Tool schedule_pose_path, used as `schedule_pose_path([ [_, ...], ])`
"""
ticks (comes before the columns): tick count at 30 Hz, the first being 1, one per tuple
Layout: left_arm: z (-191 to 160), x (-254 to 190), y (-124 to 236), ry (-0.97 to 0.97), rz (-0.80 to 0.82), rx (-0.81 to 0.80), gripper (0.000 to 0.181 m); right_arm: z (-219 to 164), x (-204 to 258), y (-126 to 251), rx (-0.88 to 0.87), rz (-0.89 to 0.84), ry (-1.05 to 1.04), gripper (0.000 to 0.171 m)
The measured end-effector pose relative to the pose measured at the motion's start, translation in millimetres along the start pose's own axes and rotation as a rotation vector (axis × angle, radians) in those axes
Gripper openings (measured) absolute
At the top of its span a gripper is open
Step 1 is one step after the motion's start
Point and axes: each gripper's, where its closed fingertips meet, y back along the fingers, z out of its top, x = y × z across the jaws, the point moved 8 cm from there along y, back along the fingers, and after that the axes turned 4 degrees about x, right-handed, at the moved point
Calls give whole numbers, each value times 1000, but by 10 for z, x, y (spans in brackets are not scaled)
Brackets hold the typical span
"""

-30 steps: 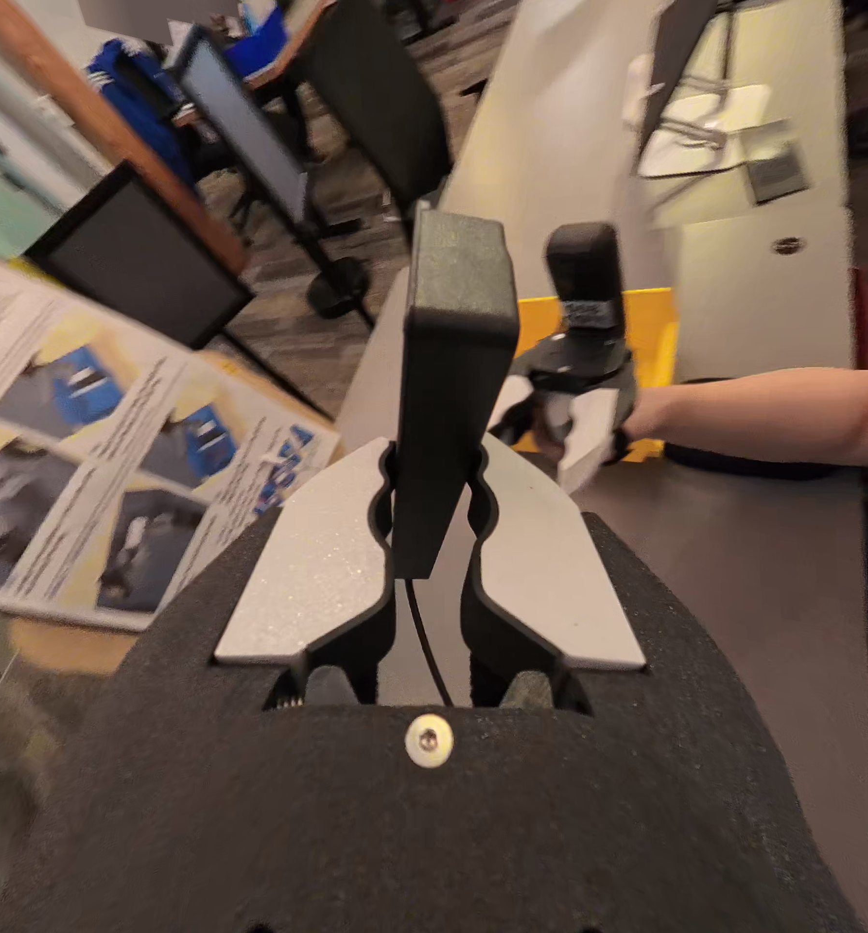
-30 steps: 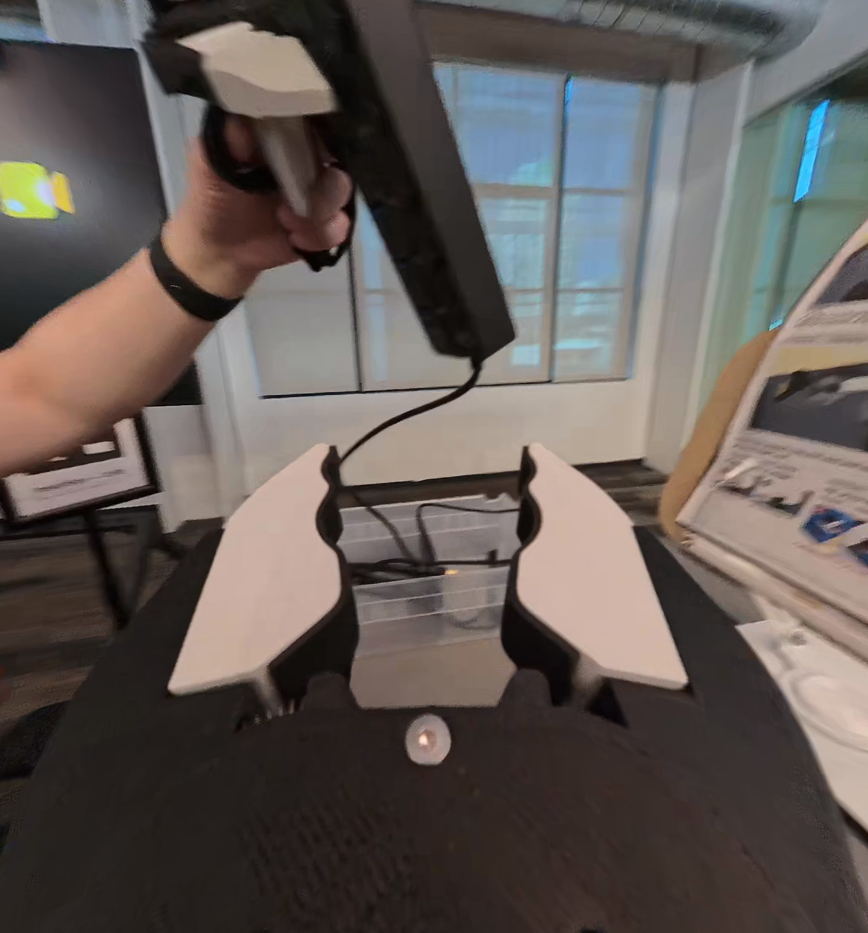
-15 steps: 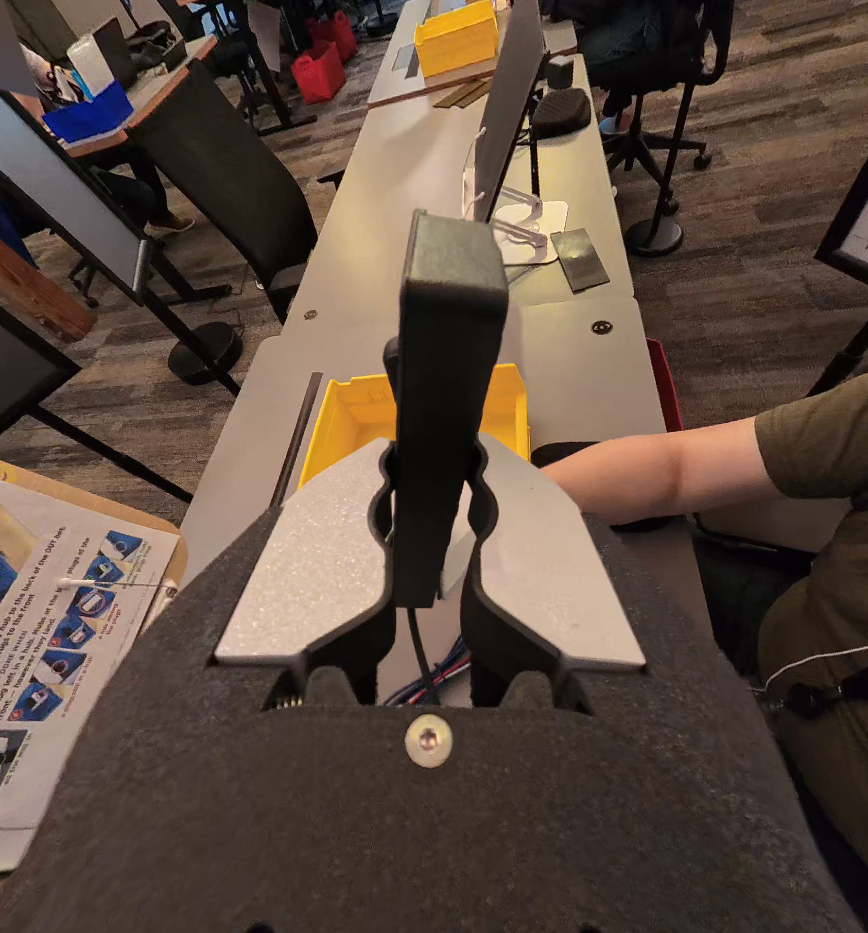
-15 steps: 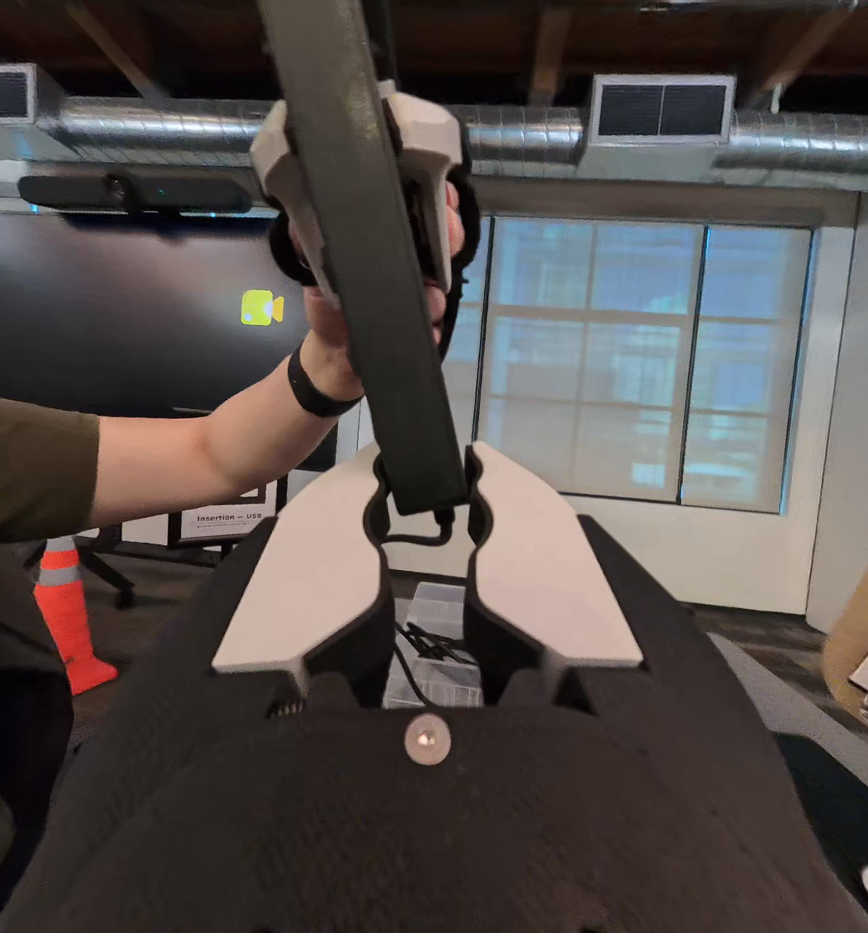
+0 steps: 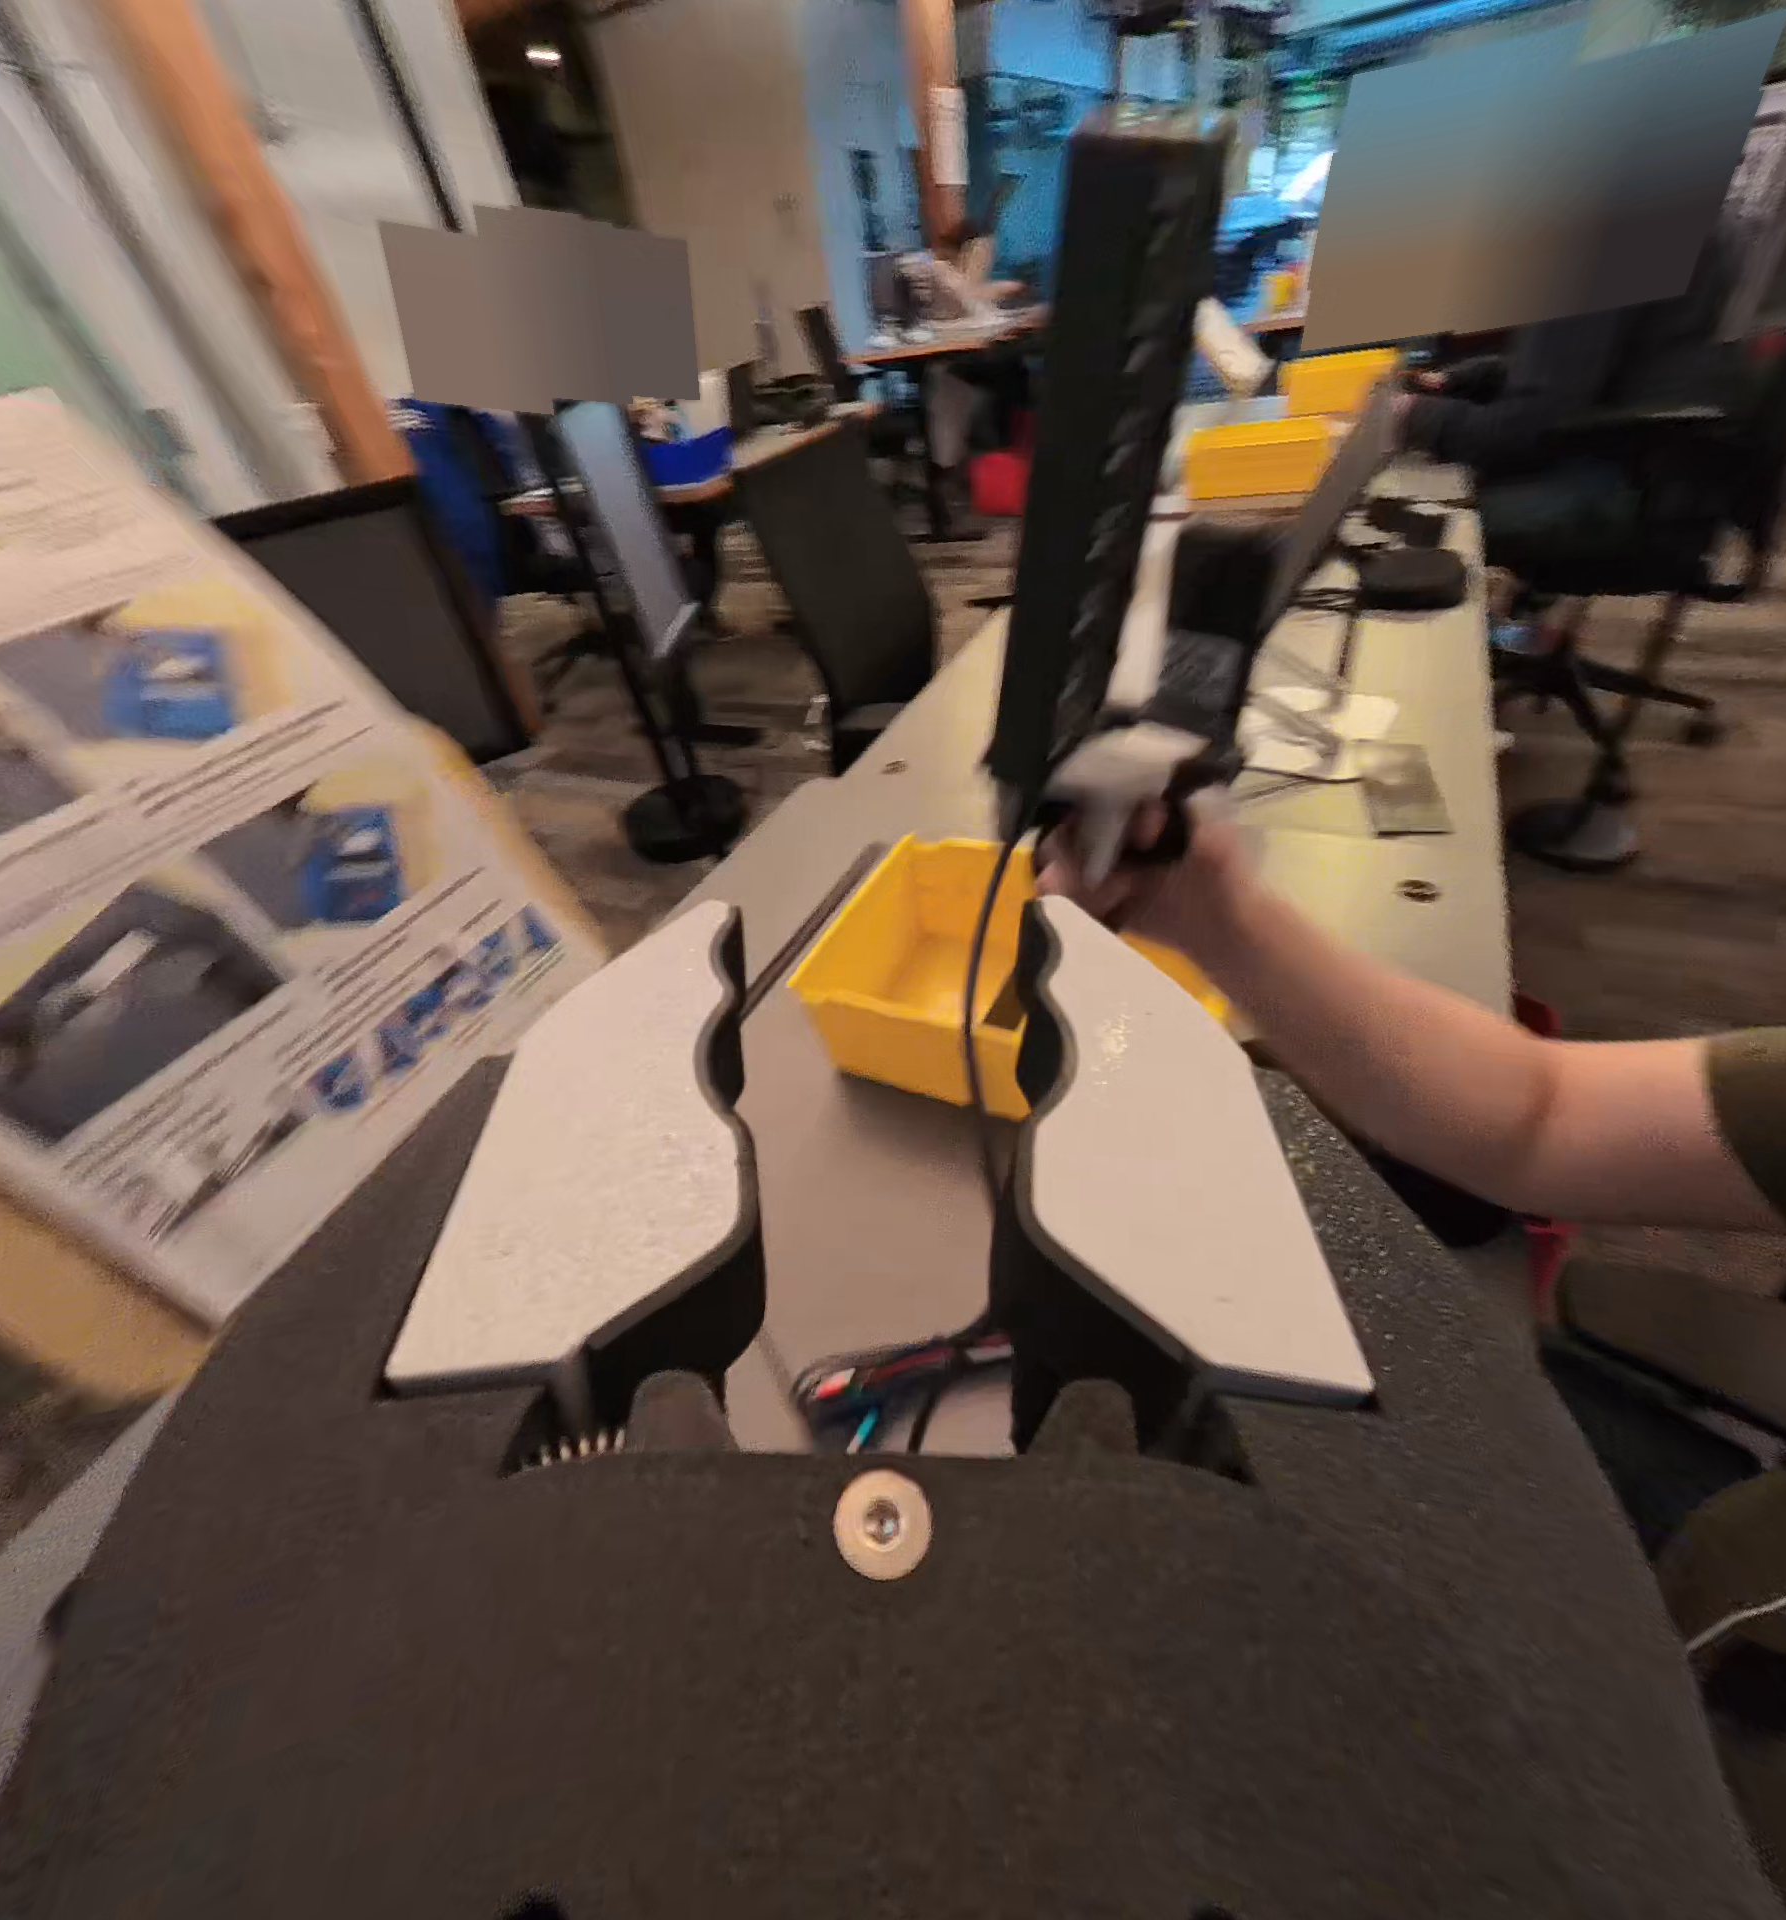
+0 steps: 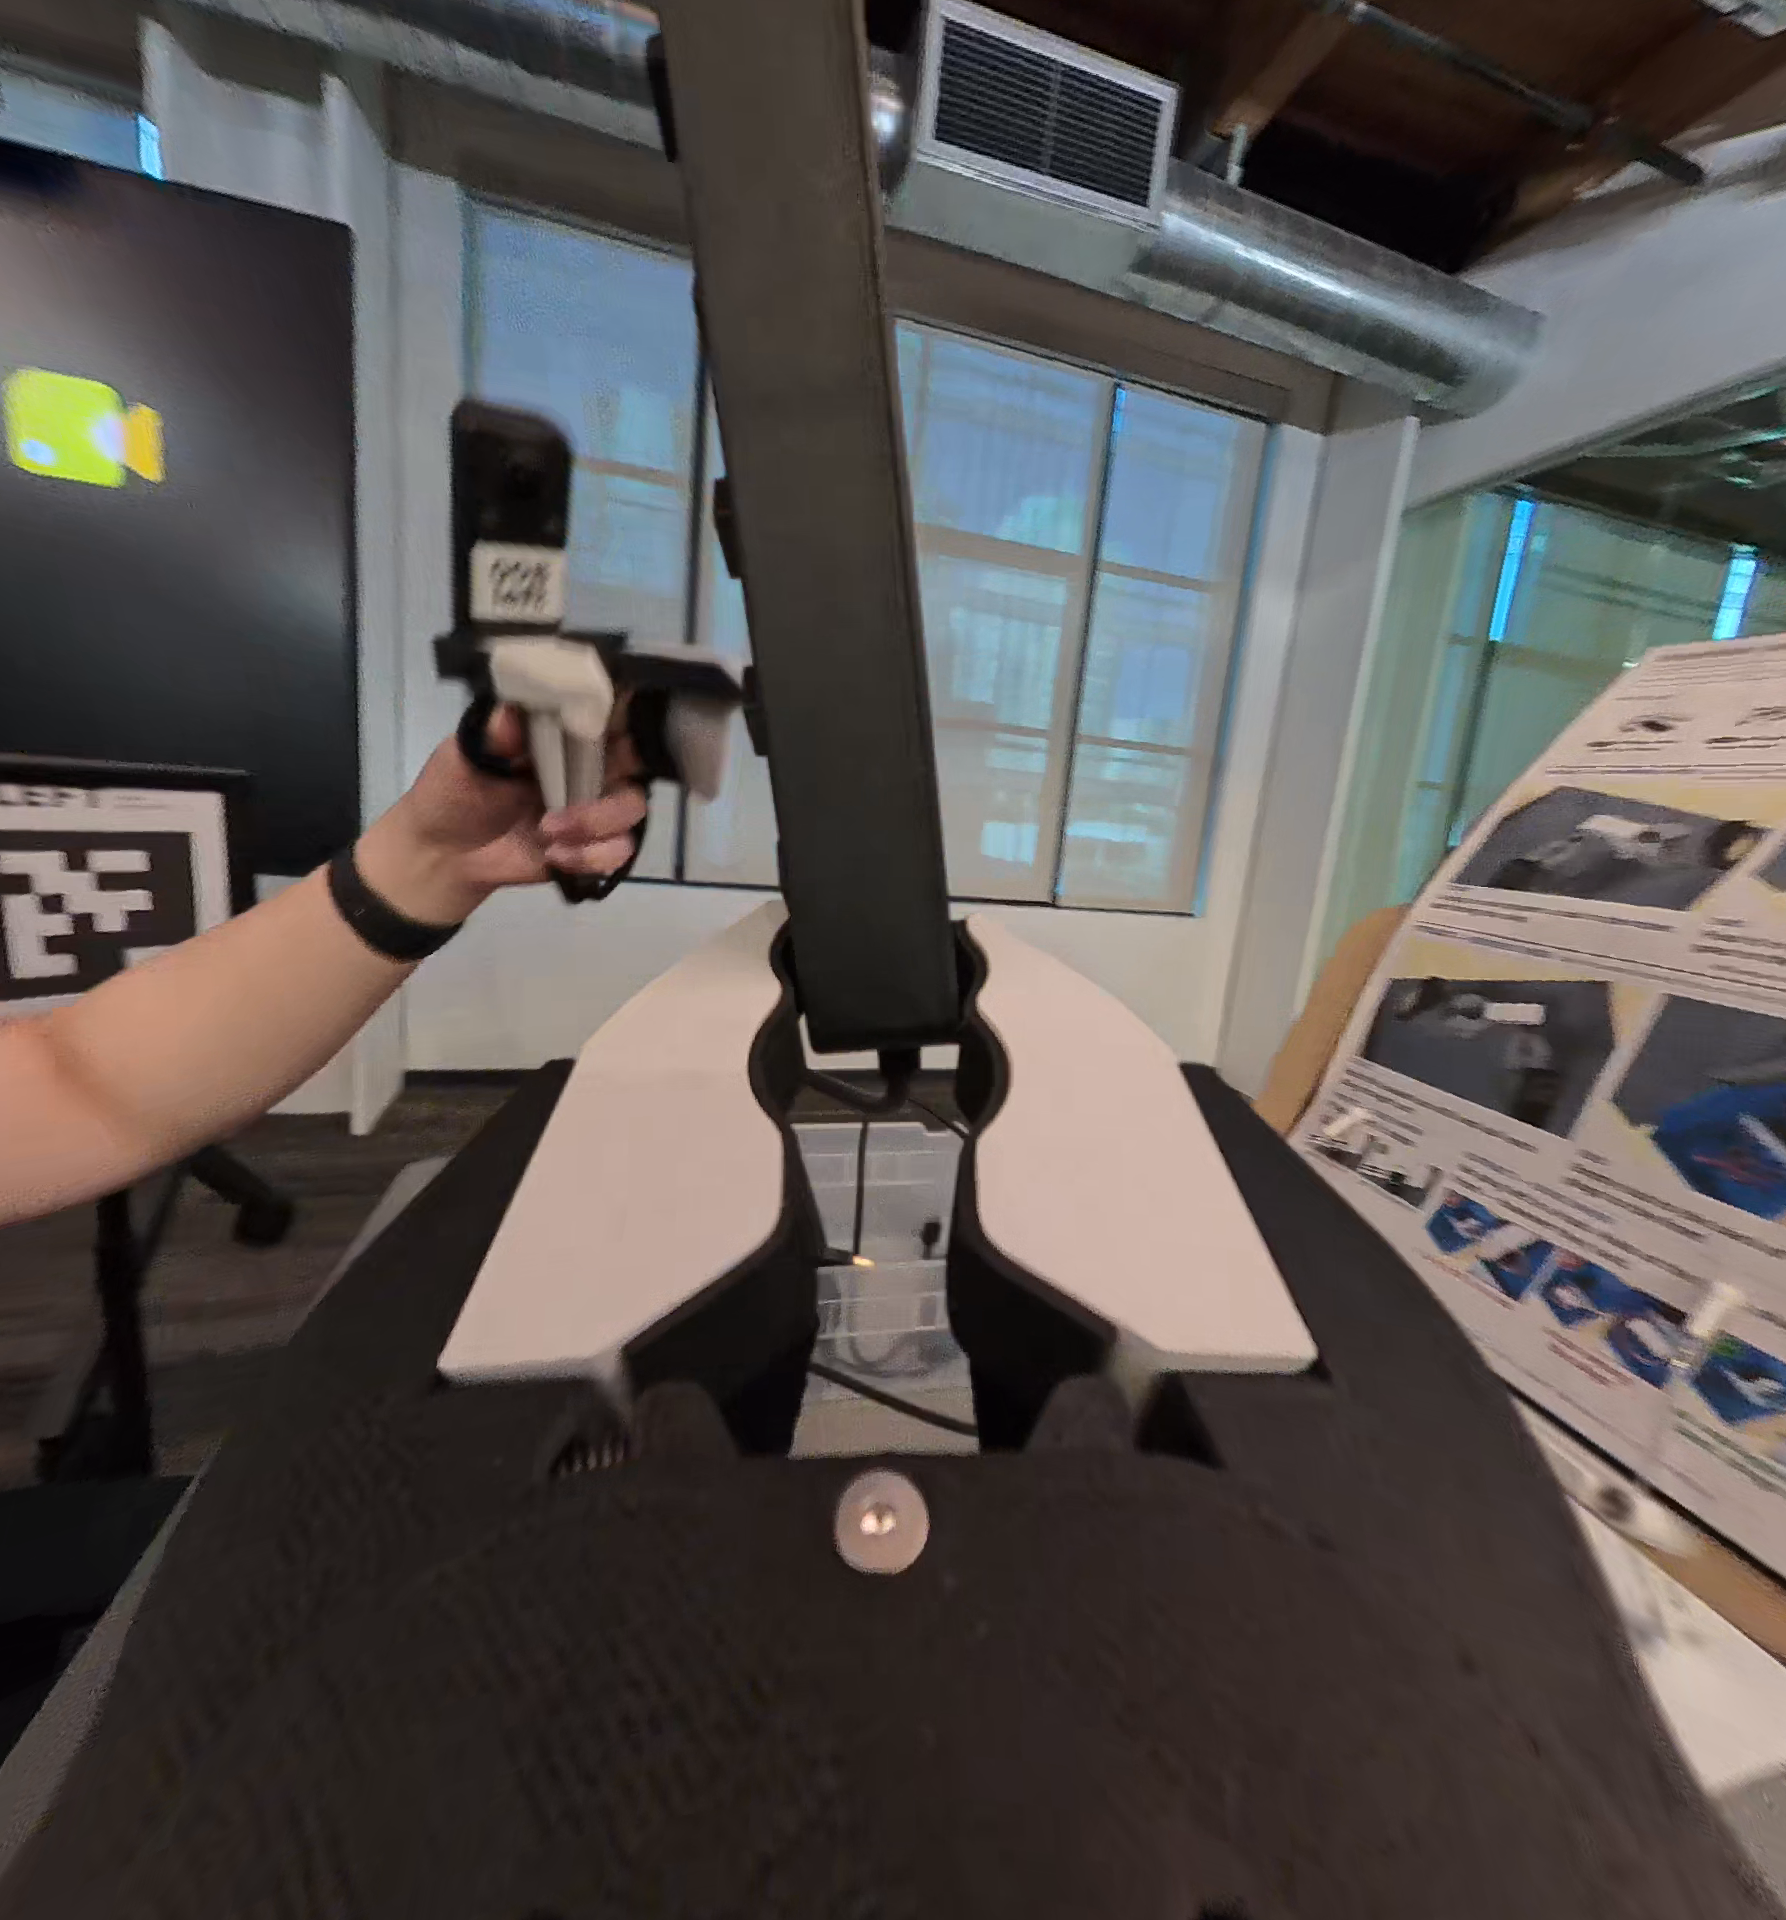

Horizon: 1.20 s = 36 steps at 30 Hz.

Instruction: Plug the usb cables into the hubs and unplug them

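Observation:
A long black USB hub [image 6: 816, 520] stands upright with its lower end clamped between the pads of my right gripper [image 6: 873, 935]. Its thin black cable [image 6: 868, 1101] hangs from that end. In the left wrist view the hub [image 5: 1107, 468] rises from the right gripper [image 5: 1117, 769] beyond my left gripper. My left gripper [image 5: 884, 914] is open and holds nothing. The hub's cable [image 5: 972, 1018] runs loose through the gap close to its right finger [image 5: 1128, 1091]. In the right wrist view the left gripper [image 6: 660, 717] sits just left of the hub, held by a hand.
A yellow bin [image 5: 899, 977] stands on the grey table [image 5: 1388, 935] ahead of the left gripper. Coloured cables [image 5: 899, 1371] lie below it. A clear plastic box [image 6: 873, 1174] holds cables below the right gripper. An instruction poster [image 5: 193, 831] leans at the side [image 6: 1595, 1091]. There is about 15 cm between the tips of the two grippers.
My left gripper opened, let go of the hub and drew back. My right gripper, which closed on the hub's lower end half a second ago, now holds it alone.

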Motion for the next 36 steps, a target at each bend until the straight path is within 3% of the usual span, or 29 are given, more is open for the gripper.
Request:
schedule_pose_path([
  [5,-938,181,743,-20,316,13,45,400,-16,-34,78,-35,68,25],
  [9,-1499,587,869,52,478,214,50,847,-15,-156,154,-50,140,26],
  [11,-1693,778,761,104,478,317,55,1033,19,-195,207,-89,197,26],
  [14,-1871,991,495,147,470,339,50,1309,77,-228,243,-137,224,26],
  [17,-2087,1195,136,176,451,450,60,1592,143,-217,250,-160,240,26],
  [20,-2336,1419,-232,212,470,563,54,1819,219,-171,272,-191,273,26],
  [23,-2515,1539,-562,414,325,571,20,1959,292,-85,299,-228,304,26],
  [24,-2526,1564,-619,431,281,581,0,1981,308,-45,307,-239,311,26],
  [26,-2385,1630,-608,346,340,535,0,1993,310,44,333,-264,314,27],
  [29,-1872,1643,-428,219,384,438,0,1986,223,164,383,-313,321,27],
  [36,-84,1421,19,93,353,326,0,2038,-197,284,442,-429,282,26],
])
